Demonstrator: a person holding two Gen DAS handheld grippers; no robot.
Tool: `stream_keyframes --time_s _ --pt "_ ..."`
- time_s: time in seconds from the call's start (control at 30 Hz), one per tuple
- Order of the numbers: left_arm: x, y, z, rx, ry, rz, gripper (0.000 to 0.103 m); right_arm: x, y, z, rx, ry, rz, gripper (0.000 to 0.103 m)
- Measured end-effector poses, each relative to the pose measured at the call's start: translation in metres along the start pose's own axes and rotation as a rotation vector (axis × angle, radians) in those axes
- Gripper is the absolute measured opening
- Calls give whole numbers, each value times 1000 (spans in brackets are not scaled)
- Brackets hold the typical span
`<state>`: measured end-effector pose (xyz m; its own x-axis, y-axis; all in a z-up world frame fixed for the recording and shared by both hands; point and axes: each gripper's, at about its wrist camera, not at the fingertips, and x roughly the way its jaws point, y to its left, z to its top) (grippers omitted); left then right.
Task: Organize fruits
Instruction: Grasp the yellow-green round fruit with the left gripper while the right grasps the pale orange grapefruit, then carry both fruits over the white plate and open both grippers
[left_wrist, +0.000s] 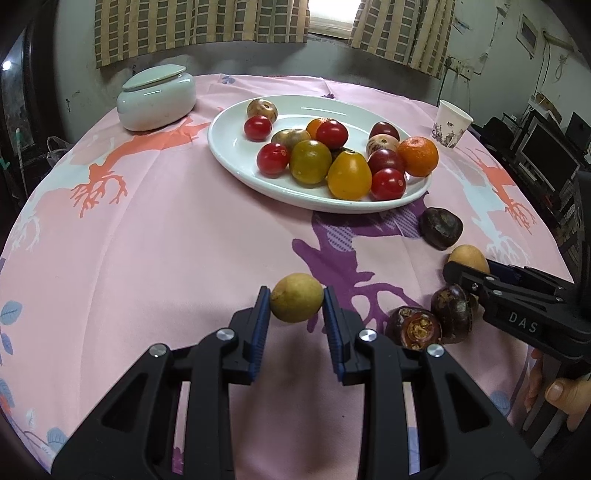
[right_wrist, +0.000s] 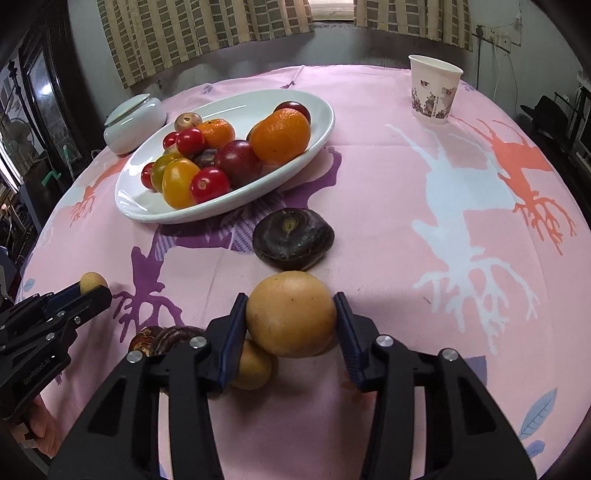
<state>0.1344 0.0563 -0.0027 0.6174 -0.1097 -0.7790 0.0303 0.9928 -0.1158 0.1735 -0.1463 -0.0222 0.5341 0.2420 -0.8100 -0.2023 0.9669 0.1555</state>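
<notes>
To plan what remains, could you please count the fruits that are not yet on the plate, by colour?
Tan fruits: 3
Dark brown fruits: 3
Total: 6

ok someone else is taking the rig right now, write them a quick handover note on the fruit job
Left tongs: shut on a small tan fruit, held near the table's front edge.
Right tongs: closed around a larger tan fruit, pads at its sides.
Done: the white oval plate already holds cherry tomatoes, two oranges and some darker fruits.
Left on the pink cloth: one dark flat fruit near the plate, two dark ones by the right tongs, and another small tan fruit under the right tongs.
Next, probably: carry both held fruits to the plate, then the rest.
</notes>
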Motion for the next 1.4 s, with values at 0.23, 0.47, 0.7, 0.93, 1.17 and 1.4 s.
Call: stream_keyframes --time_s 0.23,0.47,0.7,0.93,1.17,1.4 --pt "-1 -1 -1 2 3 -5 29 -31 -19 2 35 -65 51 47" --pt "-19 -3 6 -9 -35 -30 29 -56 -31 4 36 -106 73 47" --pt "-35 -4 29 -8 -44 -51 29 -76 -21 25 -47 -145 94 47" --pt "-29 -6 69 1 -73 -55 29 -68 4 64 -101 -173 148 47" --pt "5 1 98 -16 -59 -35 29 -27 23 104 -73 -133 221 47" --pt "35 16 104 -33 -28 -7 29 10 35 125 -78 -98 222 47"
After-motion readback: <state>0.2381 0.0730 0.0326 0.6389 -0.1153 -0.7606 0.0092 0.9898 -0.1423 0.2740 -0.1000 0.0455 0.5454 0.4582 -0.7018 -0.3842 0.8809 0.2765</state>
